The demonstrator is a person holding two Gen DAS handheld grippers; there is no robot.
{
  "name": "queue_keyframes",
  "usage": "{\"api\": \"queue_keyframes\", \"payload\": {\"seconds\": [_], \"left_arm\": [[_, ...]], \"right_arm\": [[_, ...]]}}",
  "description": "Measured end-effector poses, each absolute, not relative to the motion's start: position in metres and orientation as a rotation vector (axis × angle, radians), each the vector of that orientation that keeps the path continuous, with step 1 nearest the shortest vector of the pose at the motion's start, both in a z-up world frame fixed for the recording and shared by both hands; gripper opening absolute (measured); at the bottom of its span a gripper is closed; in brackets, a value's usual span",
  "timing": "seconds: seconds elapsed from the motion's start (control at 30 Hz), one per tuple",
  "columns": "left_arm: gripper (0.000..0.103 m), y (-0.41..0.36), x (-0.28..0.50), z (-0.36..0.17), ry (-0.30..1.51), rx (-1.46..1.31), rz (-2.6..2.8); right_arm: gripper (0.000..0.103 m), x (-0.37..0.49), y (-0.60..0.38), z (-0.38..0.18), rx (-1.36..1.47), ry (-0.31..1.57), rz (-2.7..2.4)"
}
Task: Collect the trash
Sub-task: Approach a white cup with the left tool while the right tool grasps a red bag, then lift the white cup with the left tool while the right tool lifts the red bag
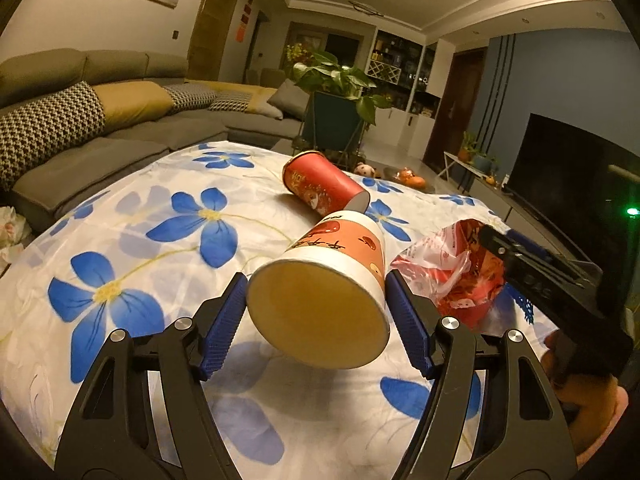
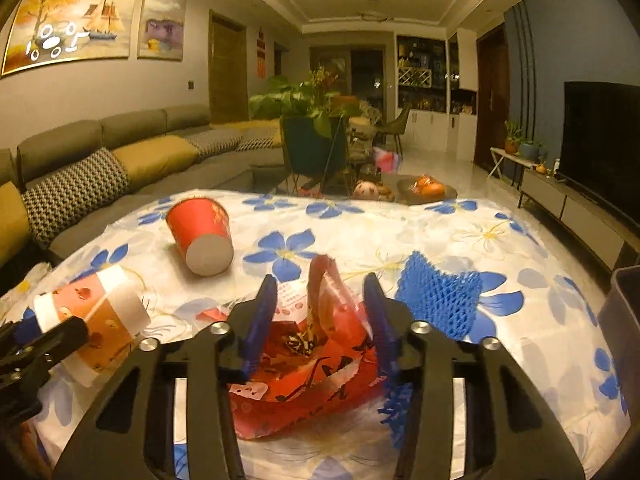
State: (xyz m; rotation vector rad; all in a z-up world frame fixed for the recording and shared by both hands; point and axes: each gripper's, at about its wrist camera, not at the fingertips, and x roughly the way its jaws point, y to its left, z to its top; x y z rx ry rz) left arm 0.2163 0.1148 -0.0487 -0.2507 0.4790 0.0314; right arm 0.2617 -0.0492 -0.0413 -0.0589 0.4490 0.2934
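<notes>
A white and orange paper cup [image 1: 332,280] hangs tilted above the flowered tablecloth [image 1: 160,240], its mouth toward the camera. My left gripper [image 1: 314,286] is shut on it, one blue pad on each side. The same cup [image 2: 96,320] shows blurred at the left of the right wrist view. A crumpled red plastic bag [image 2: 316,356] sits between the blue pads of my right gripper [image 2: 320,280], which presses on it from both sides. A red paper cup [image 2: 202,236] lies on its side further back. Blue foam netting [image 2: 440,300] lies right of the bag.
A dark bin [image 2: 624,320] stands at the table's right edge. A grey sofa [image 1: 100,152] runs along the left, with a planter [image 1: 336,120] beyond the table's far end. A TV [image 2: 600,140] on a low cabinet fills the right wall. A person's hand [image 1: 588,404] holds the right gripper.
</notes>
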Motion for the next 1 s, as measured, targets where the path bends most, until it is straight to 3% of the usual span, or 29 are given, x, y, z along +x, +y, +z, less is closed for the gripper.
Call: {"api": "queue_keyframes", "payload": {"seconds": [0.13,0.2,0.3,1.0], "left_arm": [[0.069,0.114,0.211,-0.048,0.478,-0.251,0.026],[0.069,0.113,0.209,-0.048,0.481,-0.251,0.025],[0.069,0.111,0.207,-0.048,0.483,-0.255,0.022],[0.069,0.087,0.169,-0.024,0.423,-0.228,0.004]], "right_arm": [[0.025,0.26,-0.045,-0.045,-0.103,0.462,0.306],[0.012,0.259,-0.044,-0.047,-0.121,0.471,0.312],[0.005,0.251,-0.047,-0.047,-0.126,0.464,0.324],[0.003,0.135,-0.11,0.006,0.006,0.285,0.386]]}}
